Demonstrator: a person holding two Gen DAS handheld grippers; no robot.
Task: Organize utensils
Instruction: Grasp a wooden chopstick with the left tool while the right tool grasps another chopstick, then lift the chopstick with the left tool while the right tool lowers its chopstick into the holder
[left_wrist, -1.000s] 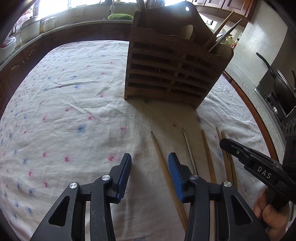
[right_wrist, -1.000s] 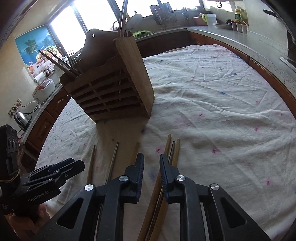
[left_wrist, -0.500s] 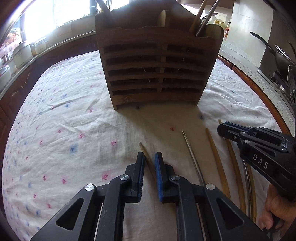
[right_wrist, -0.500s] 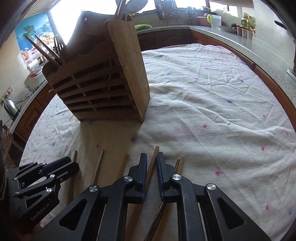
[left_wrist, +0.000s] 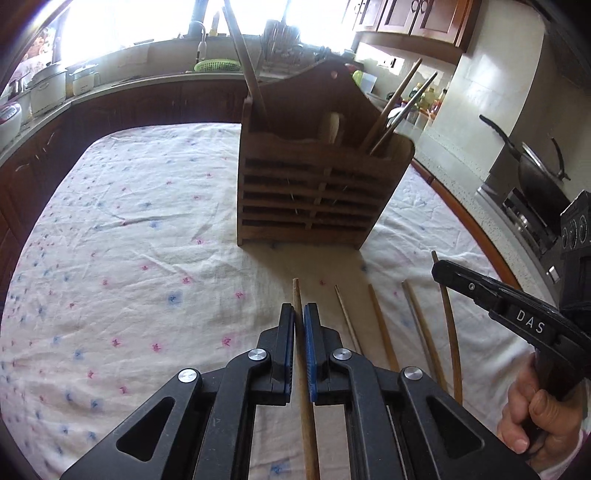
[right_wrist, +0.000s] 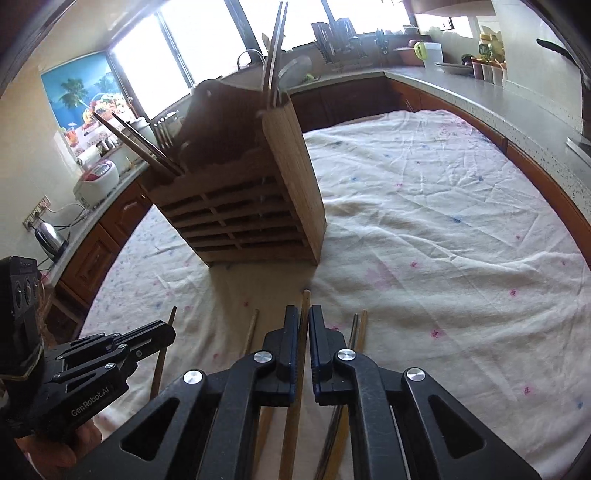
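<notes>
Left wrist view: the left gripper (left_wrist: 299, 347) is closed on a stick (left_wrist: 303, 373), and in the other view the right gripper (right_wrist: 303, 350) is closed on a stick (right_wrist: 300, 369) too. The other sticks (left_wrist: 380, 325) lie on the cloth (left_wrist: 129, 258), near the table edge closest to the person. The holder (left_wrist: 314, 195) stands mid-table. Each stick should be lifted slowly, tipped upright, and dropped into an open slot without the holder being bumped. A second ago both claws were open above the sticks; half a second ago they were nearly shut.
</notes>
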